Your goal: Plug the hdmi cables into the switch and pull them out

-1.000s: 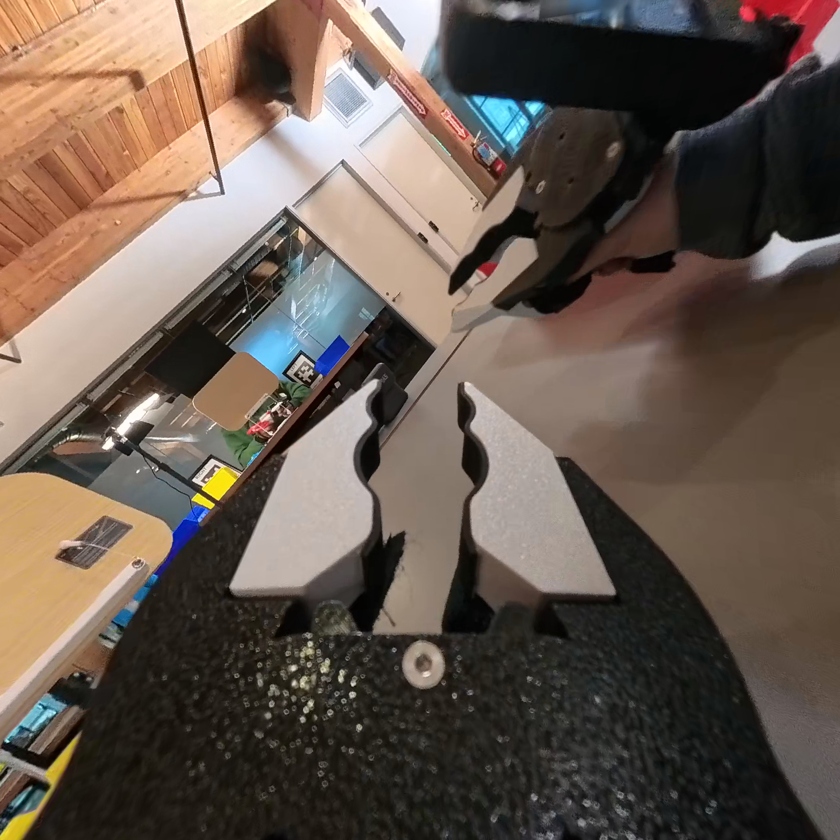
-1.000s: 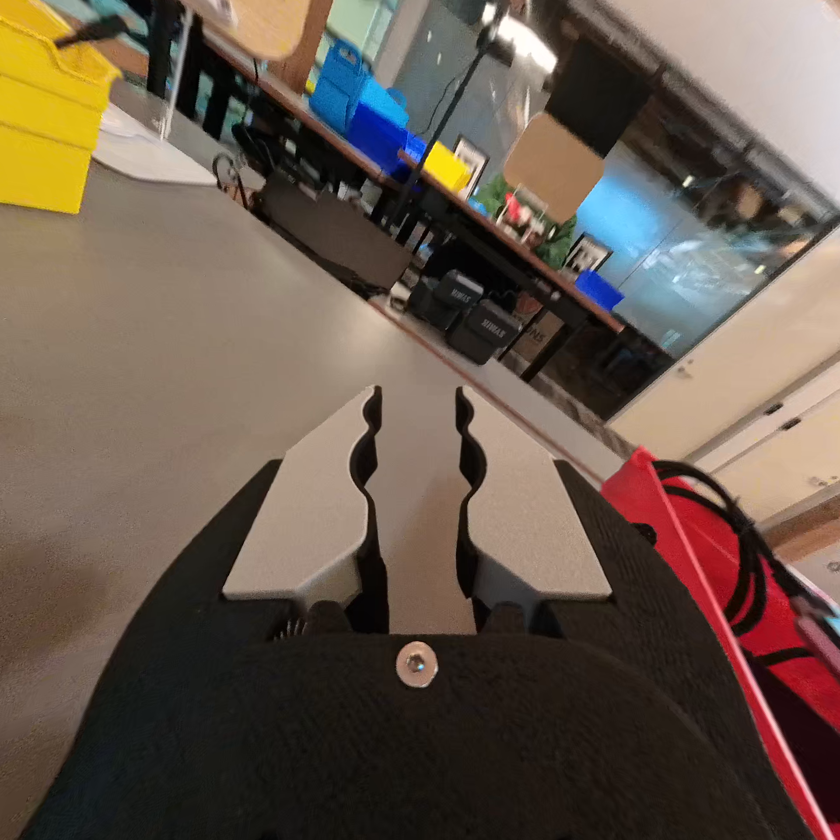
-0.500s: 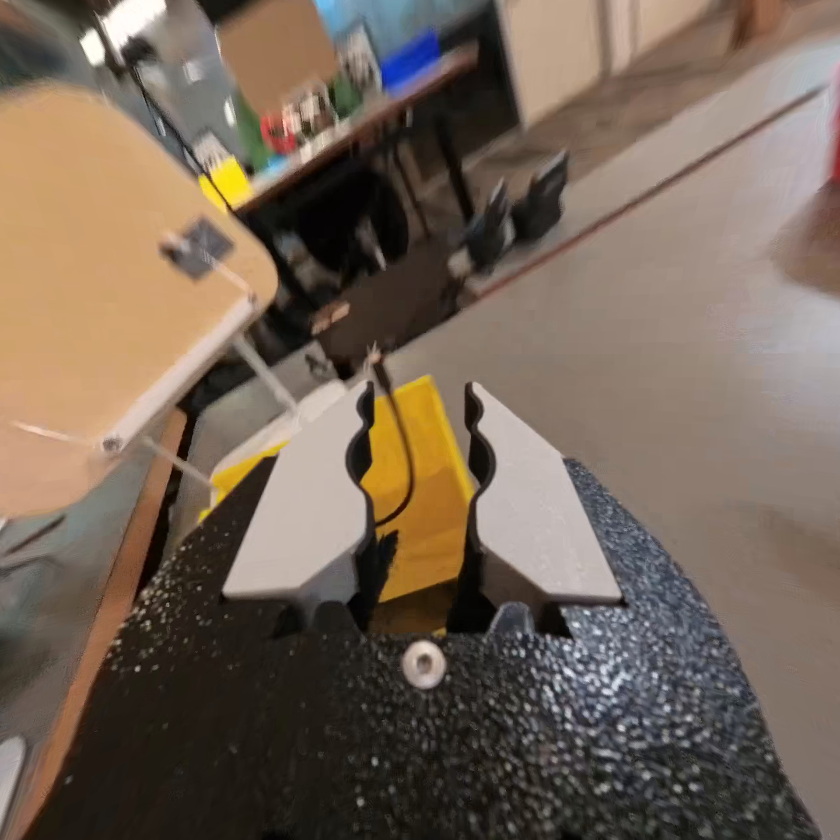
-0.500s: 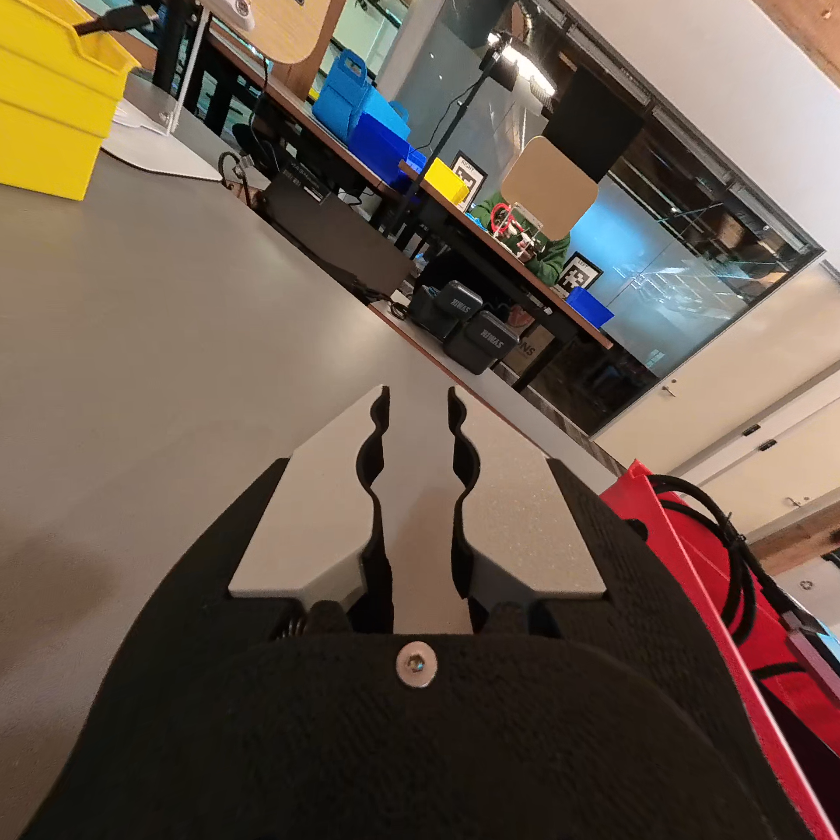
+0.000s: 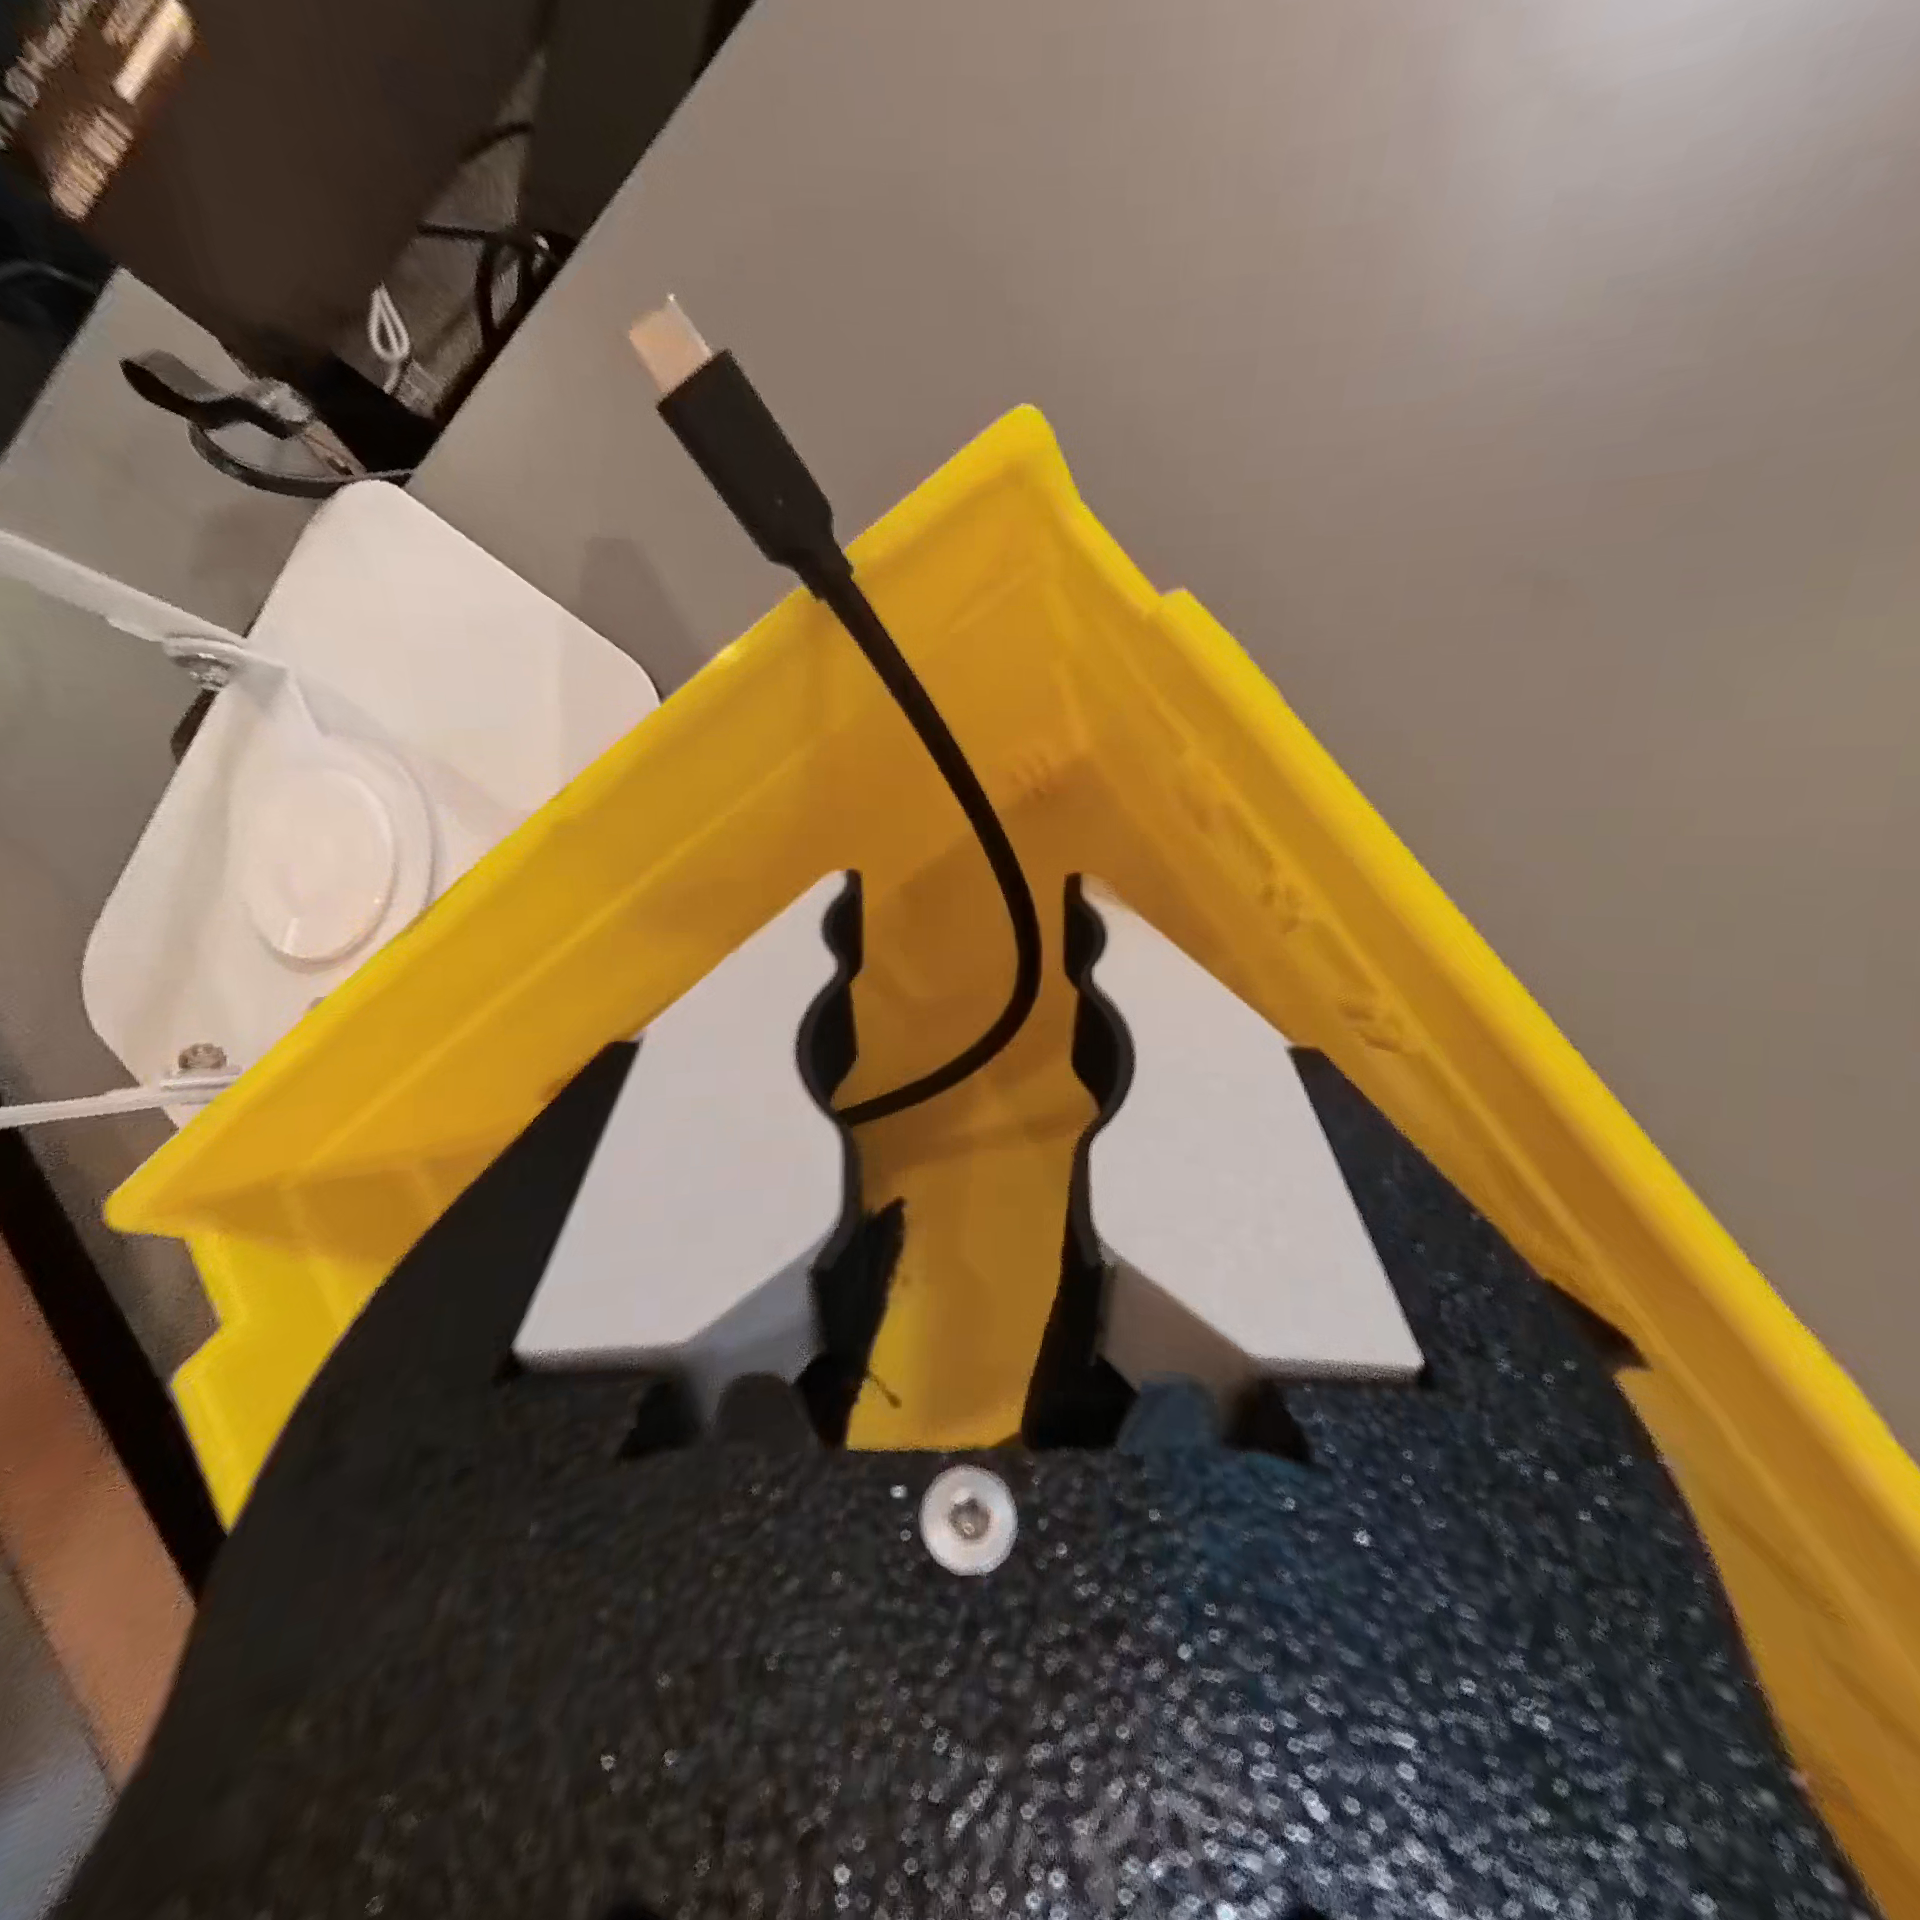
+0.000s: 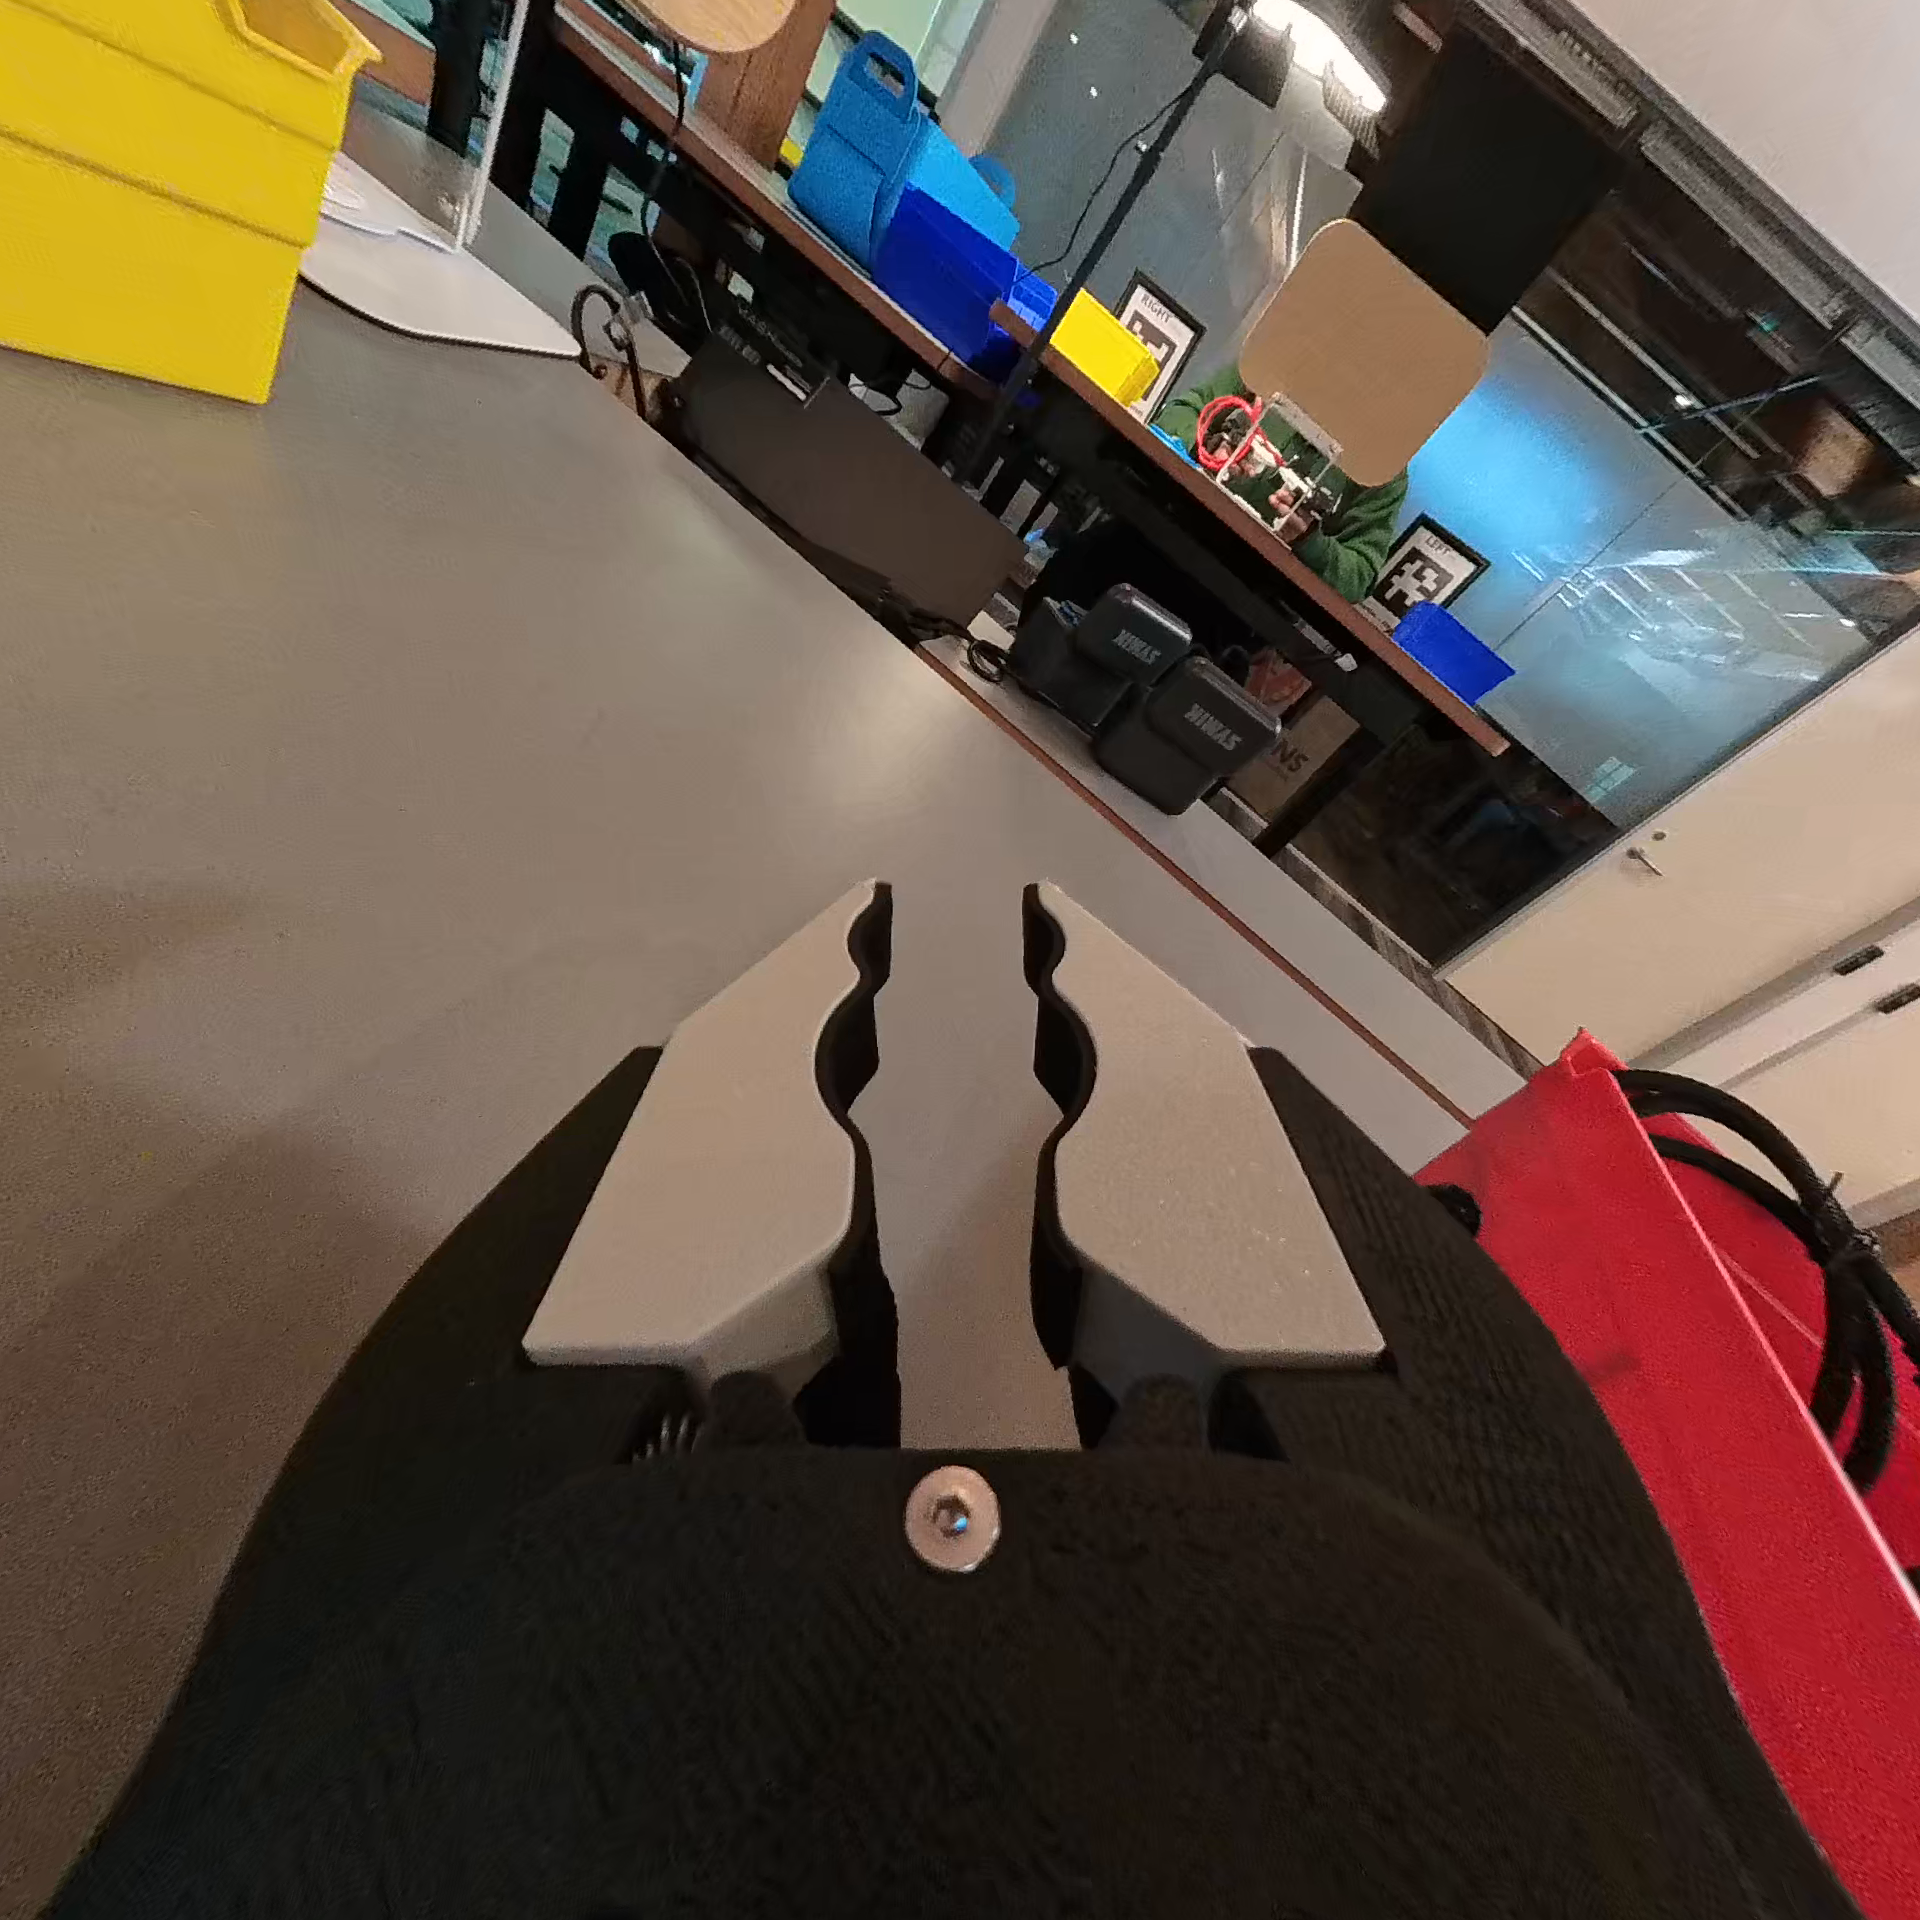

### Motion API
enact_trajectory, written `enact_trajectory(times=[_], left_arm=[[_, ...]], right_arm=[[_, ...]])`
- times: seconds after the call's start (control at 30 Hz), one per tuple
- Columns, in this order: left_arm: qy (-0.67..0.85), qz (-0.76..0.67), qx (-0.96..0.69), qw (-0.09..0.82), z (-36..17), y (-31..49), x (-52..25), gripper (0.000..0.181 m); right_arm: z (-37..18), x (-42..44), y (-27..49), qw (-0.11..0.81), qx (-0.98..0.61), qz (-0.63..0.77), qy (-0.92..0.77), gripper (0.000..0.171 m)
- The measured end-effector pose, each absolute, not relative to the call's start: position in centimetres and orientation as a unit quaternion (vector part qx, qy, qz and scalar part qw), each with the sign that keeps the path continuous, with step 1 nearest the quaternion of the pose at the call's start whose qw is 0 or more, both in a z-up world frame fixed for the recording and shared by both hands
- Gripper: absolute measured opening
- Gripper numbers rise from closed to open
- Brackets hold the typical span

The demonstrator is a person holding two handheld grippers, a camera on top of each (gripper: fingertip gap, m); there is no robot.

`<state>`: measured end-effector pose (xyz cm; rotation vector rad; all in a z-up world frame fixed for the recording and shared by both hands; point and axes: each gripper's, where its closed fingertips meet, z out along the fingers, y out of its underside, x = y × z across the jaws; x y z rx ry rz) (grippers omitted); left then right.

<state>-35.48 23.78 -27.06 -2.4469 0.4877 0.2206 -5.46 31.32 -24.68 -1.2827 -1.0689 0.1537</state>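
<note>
Two claws: left claw (image 5: 961,997) and right claw (image 6: 956,997) both parted, empty.
Cable (image 5: 935,748): at 12 o'clock, over bin (image 5: 1299,852).
Risk: slips if pinched on cord.

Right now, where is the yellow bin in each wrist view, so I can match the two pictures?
Left wrist view: the yellow bin fills the centre, right under the open left gripper, a black cable arching up out of it.
Right wrist view: a yellow bin sits in the top-left corner; likely the same one.
Shared landmark: the grey table.

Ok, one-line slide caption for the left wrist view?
Open left hand-held gripper over a yellow bin, a black cable rising from it, plug past the rim.
</note>
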Motion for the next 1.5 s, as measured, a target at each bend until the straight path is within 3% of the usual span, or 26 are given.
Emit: enact_trajectory(times=[0.03,0.23,0.33,0.6,0.77,0.87,0.97,1.13,1.5], left_arm=[[0.181,0.081,-0.93,0.309,-27.4,24.0,-35.5,0.031],[0.132,0.054,-0.938,0.315,-27.2,23.9,-35.8,0.004],[0.11,0.045,-0.935,0.333,-25.5,23.4,-36.1,0.002],[0.101,0.148,-0.894,0.41,-14.8,21.2,-37.0,0.001],[0.149,0.172,-0.838,0.496,-6.7,20.9,-32.0,0.001],[0.203,0.174,-0.813,0.517,-4.5,21.2,-27.4,0.001],[0.256,0.195,-0.8,0.506,-5.0,21.8,-23.4,0.001],[0.309,0.244,-0.788,0.473,-10.0,23.4,-17.5,0.001],[0.333,0.187,-0.807,0.451,-21.5,26.4,-8.4,0.001]], right_arm=[[-24.7,-5.5,31.3,0.668,-0.569,0.068,-0.475,0.024],[-24.8,-5.5,31.3,0.666,-0.569,0.068,-0.477,0.024],[-24.9,-5.6,31.3,0.664,-0.569,0.068,-0.48,0.024],[-24.7,-5.5,31.3,0.668,-0.569,0.067,-0.475,0.023],[-24.6,-5.2,31.5,0.672,-0.57,0.062,-0.469,0.023],[-24.4,-4.8,32.0,0.674,-0.575,0.059,-0.459,0.023],[-24.3,-4.0,32.6,0.676,-0.586,0.057,-0.443,0.023],[-24.3,-2.3,34.3,0.678,-0.615,0.048,-0.399,0.023],[-22.8,1.1,36.3,0.708,-0.627,0.028,-0.322,0.019]])
